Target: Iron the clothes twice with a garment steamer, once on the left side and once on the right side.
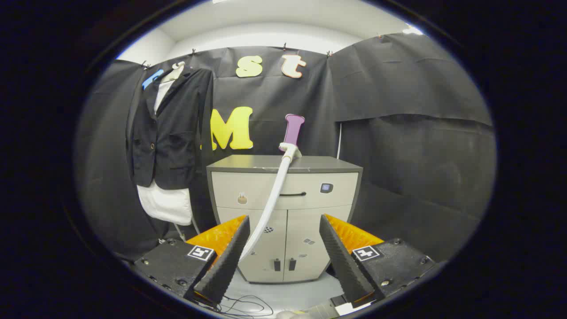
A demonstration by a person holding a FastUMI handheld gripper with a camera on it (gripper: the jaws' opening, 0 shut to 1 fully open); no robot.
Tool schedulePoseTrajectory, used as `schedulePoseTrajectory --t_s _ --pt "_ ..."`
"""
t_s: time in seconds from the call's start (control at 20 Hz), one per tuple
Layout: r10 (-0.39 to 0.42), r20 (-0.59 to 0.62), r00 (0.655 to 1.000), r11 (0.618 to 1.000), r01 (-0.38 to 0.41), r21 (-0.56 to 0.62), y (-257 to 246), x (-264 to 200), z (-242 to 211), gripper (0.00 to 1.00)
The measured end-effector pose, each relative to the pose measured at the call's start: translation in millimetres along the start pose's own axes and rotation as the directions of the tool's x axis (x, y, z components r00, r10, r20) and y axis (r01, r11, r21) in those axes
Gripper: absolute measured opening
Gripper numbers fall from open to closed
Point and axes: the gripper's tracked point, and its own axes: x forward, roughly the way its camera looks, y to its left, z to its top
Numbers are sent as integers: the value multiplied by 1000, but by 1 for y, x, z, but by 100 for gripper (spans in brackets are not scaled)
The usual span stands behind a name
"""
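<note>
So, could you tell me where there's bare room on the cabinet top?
The cabinet top is bare left of the steamer head, out to the corner nearest the hanging jacket, and right of it. The steamer's hose crowds the front. The open gripper holds nothing.

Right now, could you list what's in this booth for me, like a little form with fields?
Clothes: dark jacket over a white garment, hanging up beside the cabinet
Cabinet: grey cabinet, one drawer above two doors, straight beyond the fingers
Steamer: steamer head with purple handle resting on the cabinet top
Hose: white hose running down the cabinet front
Gripper: gripper open, fingers apart, holding nothing
Ironing: not begun
</note>
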Motion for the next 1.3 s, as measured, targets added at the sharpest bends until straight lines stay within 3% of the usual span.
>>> schedulePoseTrajectory --t_s 0.8,1.0,1.3 --pt "-14 -5 1000 999 14 34 -2 13 15 99" --pt "-33 -19 999 998 34 50 -15 23 36 98" --pt "-63 4 998 997 63 34 -46 75 84 99"
